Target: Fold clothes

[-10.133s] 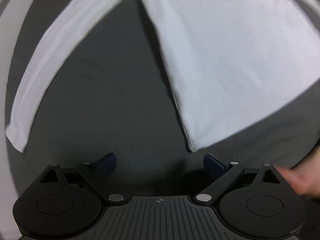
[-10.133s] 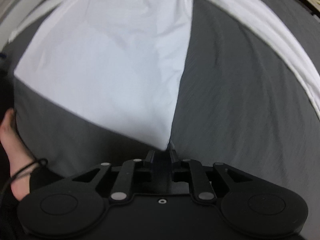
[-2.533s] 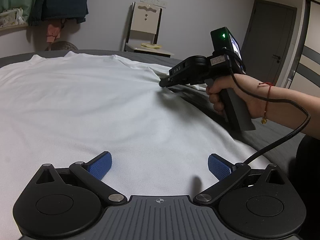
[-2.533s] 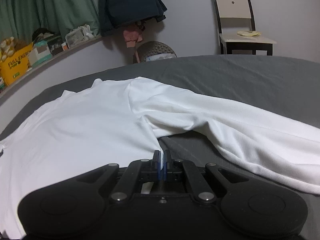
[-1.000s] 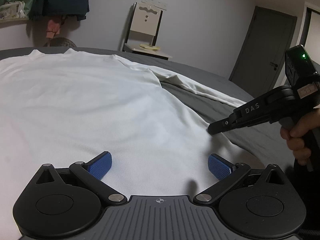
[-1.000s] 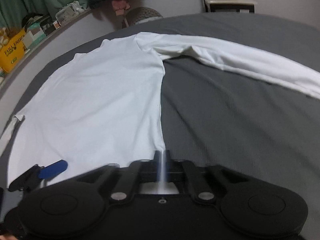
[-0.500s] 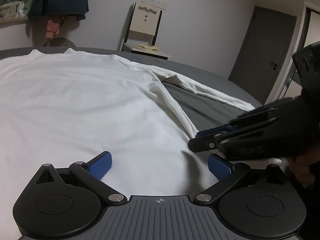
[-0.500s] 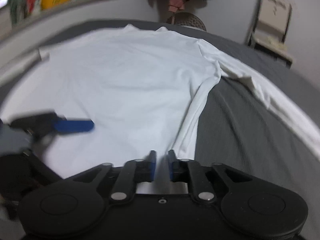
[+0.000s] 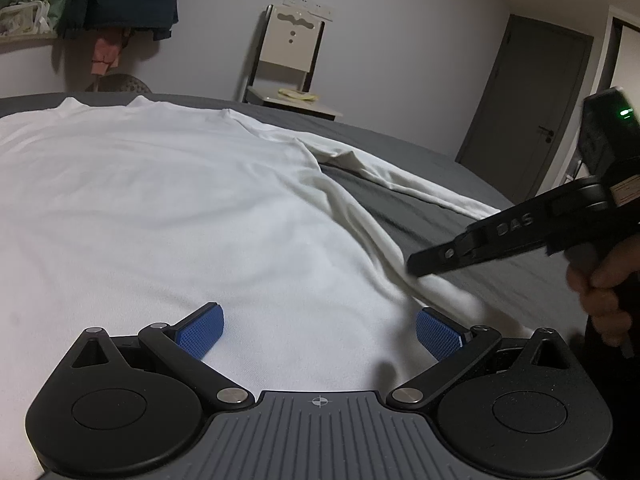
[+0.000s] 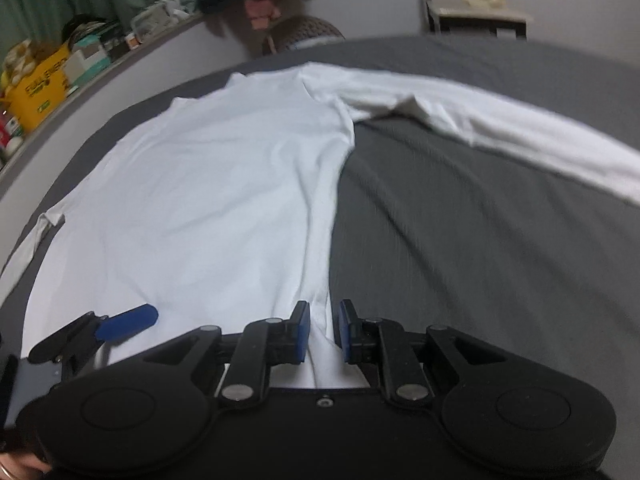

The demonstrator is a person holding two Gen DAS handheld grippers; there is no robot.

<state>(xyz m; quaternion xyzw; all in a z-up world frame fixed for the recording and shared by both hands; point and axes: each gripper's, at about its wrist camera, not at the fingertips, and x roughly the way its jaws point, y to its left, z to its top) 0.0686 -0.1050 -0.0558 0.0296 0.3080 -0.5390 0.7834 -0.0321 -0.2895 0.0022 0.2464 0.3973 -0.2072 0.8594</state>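
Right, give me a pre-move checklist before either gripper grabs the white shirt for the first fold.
1. White shirt body lies flat on the bed: ok.
2. Right side edge smooth: not ok, rippled.
3. Right sleeve spread out clear of the body: ok.
4. Left gripper open, nothing held: ok.
5. Right gripper has let go: ok; jaws just opened, the edge lies between them unpinched.
6. Bottom hem straight: cannot tell.

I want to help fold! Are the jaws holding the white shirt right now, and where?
Nothing is held. The right gripper straddles the white shirt's side edge without pinching; the left gripper is wide open above it.
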